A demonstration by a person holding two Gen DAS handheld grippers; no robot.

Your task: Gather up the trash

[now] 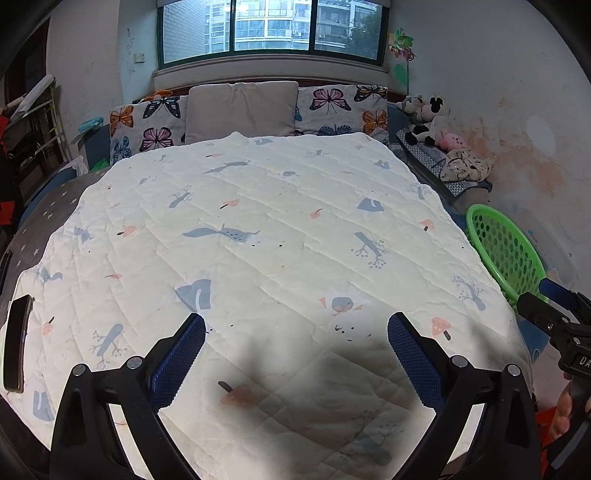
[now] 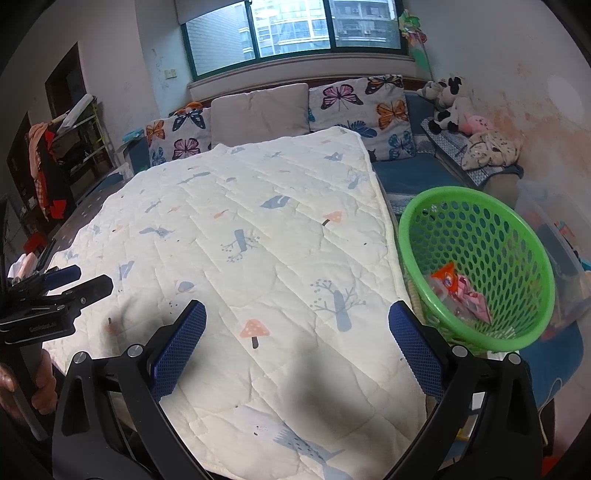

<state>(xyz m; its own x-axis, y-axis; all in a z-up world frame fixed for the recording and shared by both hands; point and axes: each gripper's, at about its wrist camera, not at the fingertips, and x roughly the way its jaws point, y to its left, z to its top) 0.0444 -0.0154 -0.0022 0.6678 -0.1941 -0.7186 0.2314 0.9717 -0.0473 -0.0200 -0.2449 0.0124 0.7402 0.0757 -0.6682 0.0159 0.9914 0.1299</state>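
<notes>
Left wrist view: left gripper (image 1: 295, 332) hovering over cream quilt (image 1: 258, 229) w/ jaws spread wide, gripping nothing, blue pads (image 1: 177, 362) apart w/ bare fabric between. Casting shadow on quilt's near end. Dark phone (image 1: 16, 343) lying at quilt's left edge. Green basket (image 1: 506, 251) sitting off quilt's right side, just beside edge; contents not showing from this angle. Right gripper (image 1: 546, 306) poking in at far right near basket rim, hand (image 1: 565, 413) gripping its handle below; jaw gap not readable here.

Right wrist view: right gripper (image 2: 295, 328) also hanging over quilt (image 2: 240, 240), jaws wide open, nothing held, right pad (image 2: 413, 350) sitting close to basket (image 2: 410, 236) rim in frame. Trash already lying inside basket bottom: orange wrapper (image 2: 445, 277) and pink wrappers (image 2: 476, 299) touching each other. No loose trash showing on quilt surface itself. Left gripper (image 2: 74, 284) entering at left edge, fingers looking parted, hand (image 2: 40, 387) clutching handle.

Background, both views: butterfly pillows (image 2: 351, 99) and grey cushion (image 2: 258, 110) leaning at bed head under window (image 2: 295, 29); plush toys (image 2: 450, 107) piling in right corner by stained wall.
</notes>
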